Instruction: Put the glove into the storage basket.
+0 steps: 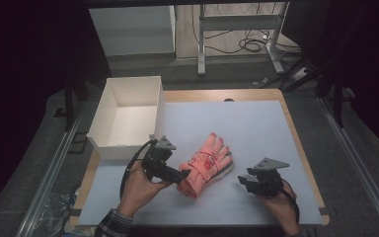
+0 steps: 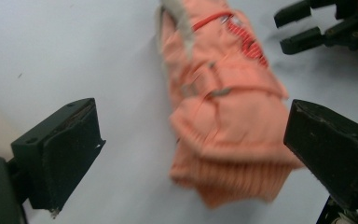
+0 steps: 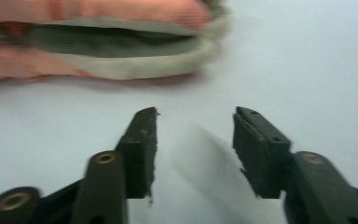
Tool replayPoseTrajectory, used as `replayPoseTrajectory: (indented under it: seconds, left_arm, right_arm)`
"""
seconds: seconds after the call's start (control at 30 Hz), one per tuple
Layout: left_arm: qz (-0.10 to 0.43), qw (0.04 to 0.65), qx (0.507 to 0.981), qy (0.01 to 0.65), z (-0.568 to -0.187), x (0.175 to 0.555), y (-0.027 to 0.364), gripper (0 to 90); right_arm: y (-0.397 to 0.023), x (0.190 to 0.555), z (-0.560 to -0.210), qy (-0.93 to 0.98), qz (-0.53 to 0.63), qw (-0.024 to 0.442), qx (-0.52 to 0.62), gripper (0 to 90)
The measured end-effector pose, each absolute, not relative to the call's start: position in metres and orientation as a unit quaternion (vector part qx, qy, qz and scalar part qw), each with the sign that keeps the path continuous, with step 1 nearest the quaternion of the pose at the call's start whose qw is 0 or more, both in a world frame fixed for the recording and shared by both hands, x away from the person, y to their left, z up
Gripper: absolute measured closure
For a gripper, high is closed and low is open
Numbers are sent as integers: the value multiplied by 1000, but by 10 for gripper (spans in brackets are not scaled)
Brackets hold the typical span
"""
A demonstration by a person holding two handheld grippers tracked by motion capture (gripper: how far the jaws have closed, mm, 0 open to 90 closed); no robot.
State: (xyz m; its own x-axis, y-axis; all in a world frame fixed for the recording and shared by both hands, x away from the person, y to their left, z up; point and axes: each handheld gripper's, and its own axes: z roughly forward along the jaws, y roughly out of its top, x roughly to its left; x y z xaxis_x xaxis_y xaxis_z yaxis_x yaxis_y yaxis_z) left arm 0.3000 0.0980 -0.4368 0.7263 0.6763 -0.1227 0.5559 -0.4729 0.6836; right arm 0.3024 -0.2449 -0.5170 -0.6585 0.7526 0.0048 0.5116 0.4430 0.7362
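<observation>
Between the two hand-held grippers, on the pale mat of the bench [image 1: 276,128], lies a stacked pair of orange gloves [image 1: 206,163], fingers pointing away from the person and ribbed cuffs toward the left hand-held gripper [image 1: 183,174]. That gripper sits just beside the cuff end; in its own view the jaws stand wide, one on each side of the cuffs, with clear gaps, so nothing is pinched. The right hand-held gripper [image 1: 242,180] hovers a little apart from the gloves' grey-edged side, jaws about half open and empty.

The risks, as I judge them, come from the stack being loose. If the left jaws close where they stand, they may catch only the top cuff, and a lift would peel the pair apart and leave one glove on the mat. A shallow bite on the ribbed knit could also slip as the weight of the fingers drags. If the right jaws come in low at the grey edge, they could shove the gloves sideways toward the left gripper rather than getting under them, or nip the mat. The white box [image 1: 128,116] stands beyond the left gripper, well apart from the gloves; a carry toward it with a one-sided hold could let the free end sag and snag on its near wall.
</observation>
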Motion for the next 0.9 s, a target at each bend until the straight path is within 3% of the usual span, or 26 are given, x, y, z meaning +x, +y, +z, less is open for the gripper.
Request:
replayPoseTrajectory:
  seconds: [0.27,0.9]
  left_arm:
    - [80,341,872,343,-443,315,57,26]
    - [54,281,893,348,-496,326,23,0]
  right_arm:
    - [-279,319,-517,818,344,194,418,285]
    - [-295,322,-528,814,340,206,424,253]
